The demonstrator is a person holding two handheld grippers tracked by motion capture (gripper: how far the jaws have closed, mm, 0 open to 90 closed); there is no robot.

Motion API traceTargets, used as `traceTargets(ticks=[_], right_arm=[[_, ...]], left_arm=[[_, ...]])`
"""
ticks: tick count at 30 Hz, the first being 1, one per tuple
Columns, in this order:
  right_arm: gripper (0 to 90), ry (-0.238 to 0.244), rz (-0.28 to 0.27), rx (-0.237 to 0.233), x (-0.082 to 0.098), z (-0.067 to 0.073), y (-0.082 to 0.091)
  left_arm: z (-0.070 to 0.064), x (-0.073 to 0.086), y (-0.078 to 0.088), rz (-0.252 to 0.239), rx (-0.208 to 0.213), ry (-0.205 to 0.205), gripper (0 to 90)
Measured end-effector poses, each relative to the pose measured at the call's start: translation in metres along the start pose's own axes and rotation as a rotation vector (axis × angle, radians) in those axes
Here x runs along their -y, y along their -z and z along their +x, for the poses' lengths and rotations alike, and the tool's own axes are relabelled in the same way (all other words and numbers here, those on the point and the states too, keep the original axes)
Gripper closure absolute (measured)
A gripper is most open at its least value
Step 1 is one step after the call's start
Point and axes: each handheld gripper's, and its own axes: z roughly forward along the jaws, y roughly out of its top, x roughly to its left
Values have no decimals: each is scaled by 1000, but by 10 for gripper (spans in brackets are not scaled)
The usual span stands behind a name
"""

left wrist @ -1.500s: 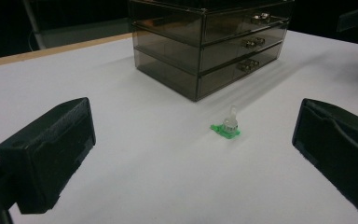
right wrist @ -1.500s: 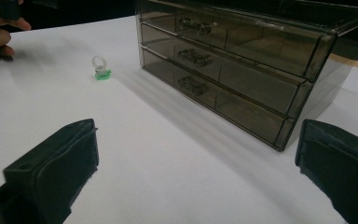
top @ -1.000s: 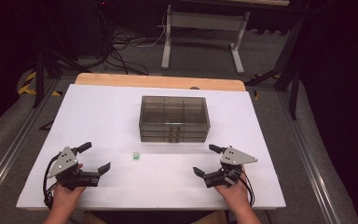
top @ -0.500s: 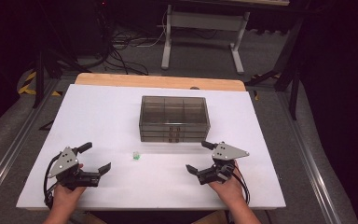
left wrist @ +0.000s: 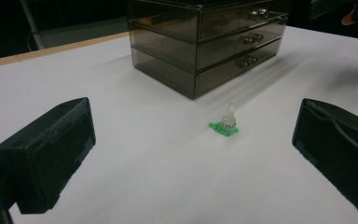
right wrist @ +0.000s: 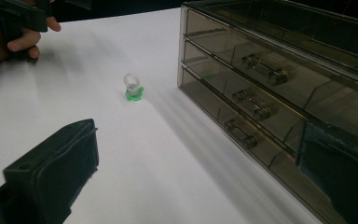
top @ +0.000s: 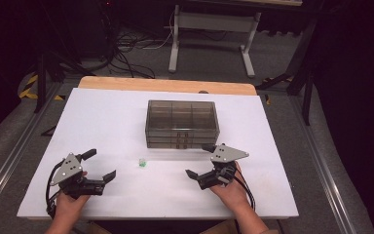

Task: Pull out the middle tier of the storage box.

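Note:
A smoky clear drawer box with three stacked drawers stands at the middle of the white table; its knobs face me. A tiny green-based clear piece lies in front of the box's left corner. My left gripper rests open at the near left, aimed toward the piece. My right gripper hangs open just in front of the box's right end, with nothing between its jaws.
A wooden strip edges the table's far side. Beyond it are a grey floor, cables and a white stand's legs. Metal rails run along both sides of the table.
My right gripper has moved left and forward, toward the drawer box's front right corner. The left gripper and the small piece have stayed put.

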Motion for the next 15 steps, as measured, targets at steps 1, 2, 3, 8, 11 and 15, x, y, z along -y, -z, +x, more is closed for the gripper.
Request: traceTargets(ticks=[1,2,3,8,11,15], right_arm=[[1,0,0,0,0,0,0],[1,2,1,-5,-1,0,-1],[1,4,4,-9,-2,0,-3],[0,26,27,-21,-7,2,-11],[1,37,36,-24,-9,3,-14],[6,40,50,-11,-11,3,-16]], left_arm=[[0,0,0,0,0,0,3],[0,0,0,1,3,0,3],[0,0,0,2,4,-2,3],[0,0,0,2,5,-2,3],[0,0,0,3,5,-4,3],[0,0,0,5,8,-4,4]])
